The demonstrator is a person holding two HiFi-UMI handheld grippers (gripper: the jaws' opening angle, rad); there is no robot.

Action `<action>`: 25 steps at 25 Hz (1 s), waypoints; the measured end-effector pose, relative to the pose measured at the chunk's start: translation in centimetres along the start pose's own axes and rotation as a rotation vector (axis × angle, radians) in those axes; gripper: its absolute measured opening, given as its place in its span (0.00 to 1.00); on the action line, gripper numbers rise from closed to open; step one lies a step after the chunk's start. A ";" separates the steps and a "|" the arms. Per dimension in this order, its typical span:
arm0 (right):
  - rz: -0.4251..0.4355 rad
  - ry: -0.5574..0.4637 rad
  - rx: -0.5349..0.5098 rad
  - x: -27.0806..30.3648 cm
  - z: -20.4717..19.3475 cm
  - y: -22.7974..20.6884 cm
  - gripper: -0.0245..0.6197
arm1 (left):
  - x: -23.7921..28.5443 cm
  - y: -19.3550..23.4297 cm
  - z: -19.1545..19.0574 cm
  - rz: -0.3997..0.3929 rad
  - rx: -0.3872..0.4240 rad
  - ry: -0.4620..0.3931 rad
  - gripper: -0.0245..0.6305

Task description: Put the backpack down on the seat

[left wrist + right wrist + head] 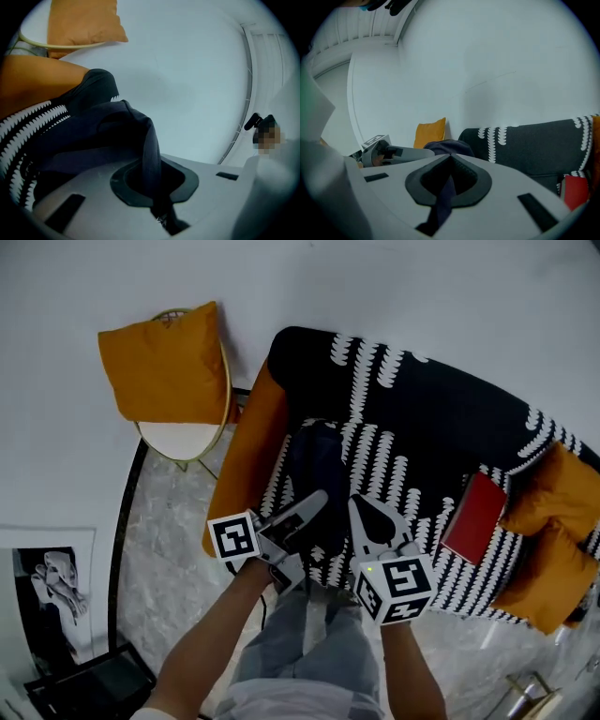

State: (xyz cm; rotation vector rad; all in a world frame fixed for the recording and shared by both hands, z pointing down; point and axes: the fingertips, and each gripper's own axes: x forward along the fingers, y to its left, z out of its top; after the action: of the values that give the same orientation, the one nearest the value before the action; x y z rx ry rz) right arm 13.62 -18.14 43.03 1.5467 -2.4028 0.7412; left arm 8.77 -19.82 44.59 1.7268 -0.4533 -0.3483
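The left gripper [317, 499] and right gripper [359, 506] were each clamped shut on a dark strap [150, 154] of the backpack [317, 460], which was over the sofa's [422, 409] patterned seat [394, 474], beside its orange arm [248, 446].

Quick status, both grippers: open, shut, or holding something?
Left gripper: shut on a backpack strap.
Right gripper: shut on a backpack strap too.
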 end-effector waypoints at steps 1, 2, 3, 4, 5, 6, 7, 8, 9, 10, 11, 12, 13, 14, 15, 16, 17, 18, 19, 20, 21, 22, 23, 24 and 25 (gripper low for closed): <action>-0.009 -0.003 0.009 0.5 0.0 0.1 0.04 | 0.0 0.5 0.3 0.003 -0.003 0.014 0.07; -0.017 -0.005 0.017 1.1 -0.1 0.3 0.04 | -0.1 1.0 0.6 0.005 -0.008 0.029 0.07; -0.024 -0.005 0.023 1.6 -0.2 0.5 0.04 | -0.1 1.5 0.9 0.009 -0.012 0.044 0.07; -0.029 -0.003 0.030 2.2 -0.3 0.7 0.04 | -0.3 2.1 1.2 0.014 -0.015 0.057 0.07; -0.032 0.000 0.036 2.8 -0.5 0.9 0.04 | -0.4 2.7 1.6 0.017 -0.017 0.067 0.07; -0.034 0.001 0.041 3.4 -0.6 1.1 0.04 | -0.4 3.2 2.0 0.016 -0.018 0.073 0.07; -0.035 0.001 0.043 4.0 -0.6 1.2 0.04 | -0.4 3.6 2.5 0.008 -0.018 0.077 0.07; -0.038 0.000 0.044 4.5 -0.6 1.4 0.04 | -0.4 3.7 3.1 -0.003 -0.018 0.081 0.07; -0.041 -0.001 0.046 4.9 -0.7 1.5 0.04 | -0.4 3.8 3.5 -0.013 -0.015 0.087 0.07; -0.046 -0.001 0.050 5.3 -0.9 1.7 0.04 | -0.4 3.9 3.8 -0.019 -0.010 0.096 0.07; -0.050 0.000 0.055 5.7 -1.1 1.8 0.04 | -0.4 4.0 4.1 -0.022 -0.004 0.108 0.07; -0.054 0.002 0.059 6.0 -1.3 2.0 0.04 | -0.5 4.2 4.3 -0.023 0.000 0.118 0.07; -0.057 0.004 0.062 6.4 -1.5 2.2 0.04 | -0.6 4.3 4.5 -0.023 0.004 0.127 0.07; -0.058 0.005 0.063 6.8 -1.6 2.4 0.04 | -0.8 4.5 4.8 -0.023 0.006 0.132 0.07; -0.060 0.006 0.063 7.2 -1.7 2.6 0.04 | -1.0 4.7 5.2 -0.021 0.006 0.133 0.07; -0.060 0.006 0.064 7.5 -1.8 2.8 0.04 | -1.3 4.9 5.5 -0.019 0.003 0.130 0.07; -0.059 0.006 0.065 7.8 -1.9 3.1 0.04 | -1.5 5.2 5.8 -0.017 -0.002 0.125 0.07; -0.058 0.006 0.068 8.1 -2.1 3.4 0.04 | -1.9 5.4 6.1 -0.013 -0.006 0.122 0.07; -0.056 0.007 0.069 8.4 -2.2 3.7 0.04 | -2.2 5.7 6.3 -0.008 -0.008 0.121 0.07; -0.054 0.009 0.069 8.8 -2.4 3.9 0.04 | -2.6 6.0 6.5 -0.002 -0.009 0.120 0.07; -0.052 0.011 0.068 9.1 -2.5 4.2 0.04 | -3.0 6.3 6.8 0.003 -0.009 0.119 0.07; -0.049 0.015 0.068 9.5 -2.6 4.4 0.04 | -3.3 6.6 7.1 0.006 -0.008 0.117 0.07; -0.046 0.018 0.067 9.9 -2.7 4.6 0.04 | -3.6 6.8 7.4 0.010 -0.007 0.115 0.07; -0.041 0.021 0.067 10.3 -2.8 4.8 0.04 | -3.9 7.1 7.7 0.014 -0.005 0.114 0.07; -0.036 0.024 0.065 10.7 -2.9 5.1 0.04 | -4.2 7.3 7.9 0.019 -0.002 0.114 0.08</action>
State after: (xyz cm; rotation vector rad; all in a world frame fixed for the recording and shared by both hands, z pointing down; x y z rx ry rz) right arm 4.04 -23.54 48.41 1.5915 -2.3496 0.8344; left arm 0.59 -25.85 50.13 1.7295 -0.3857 -0.2356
